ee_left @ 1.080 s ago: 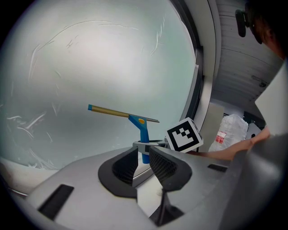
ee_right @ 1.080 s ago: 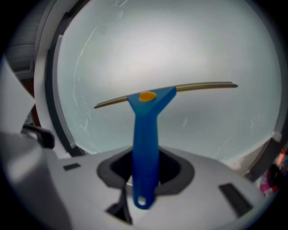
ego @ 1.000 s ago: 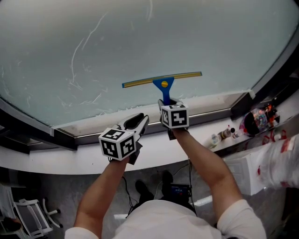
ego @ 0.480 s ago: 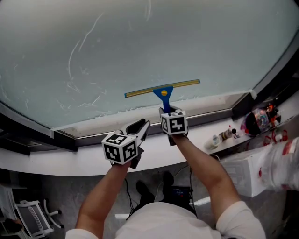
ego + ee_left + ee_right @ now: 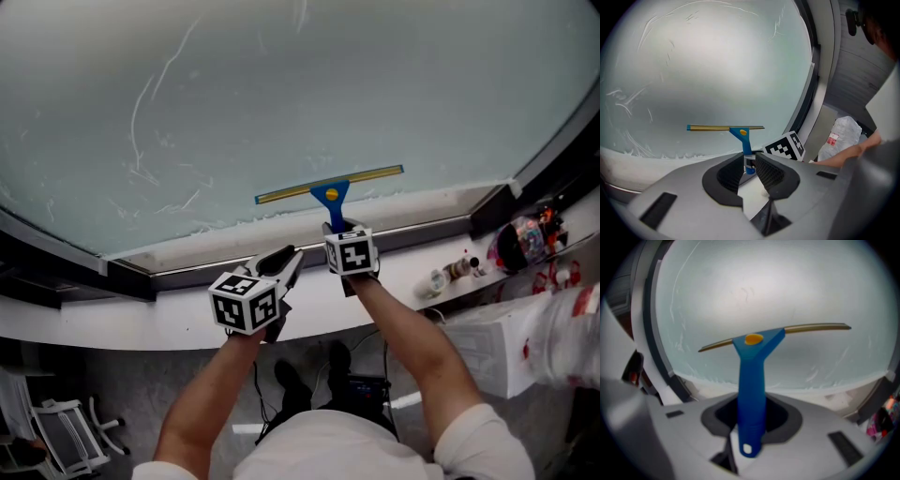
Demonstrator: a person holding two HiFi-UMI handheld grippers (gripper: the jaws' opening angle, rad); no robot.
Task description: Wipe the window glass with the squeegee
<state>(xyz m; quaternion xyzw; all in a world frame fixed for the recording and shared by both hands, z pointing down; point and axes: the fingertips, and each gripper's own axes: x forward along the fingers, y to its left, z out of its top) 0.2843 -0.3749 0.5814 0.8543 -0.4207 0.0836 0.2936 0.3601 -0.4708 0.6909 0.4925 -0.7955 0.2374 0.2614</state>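
The squeegee point(image 5: 328, 185) has a blue handle and a thin brass-coloured blade, and the blade lies flat on the window glass point(image 5: 300, 84) just above the lower frame. My right gripper point(image 5: 339, 228) is shut on the handle's lower end, seen close up as the blue handle point(image 5: 751, 394) between the right gripper point(image 5: 751, 420) jaws. My left gripper point(image 5: 292, 255) hovers left of it over the sill, jaws nearly together with nothing between them. From the left gripper point(image 5: 750, 165) view the squeegee point(image 5: 725, 128) shows ahead.
Thin soap streaks point(image 5: 150, 103) mark the upper left glass, and foam point(image 5: 225, 225) lines its lower edge. A dark window frame point(image 5: 131, 277) and white ledge point(image 5: 122, 323) run below. Small bottles point(image 5: 450, 270) and a white plastic bag point(image 5: 553, 328) sit at the right.
The right gripper has drawn the squeegee down the glass toward the lower frame. The left gripper has sunk a little along with it.
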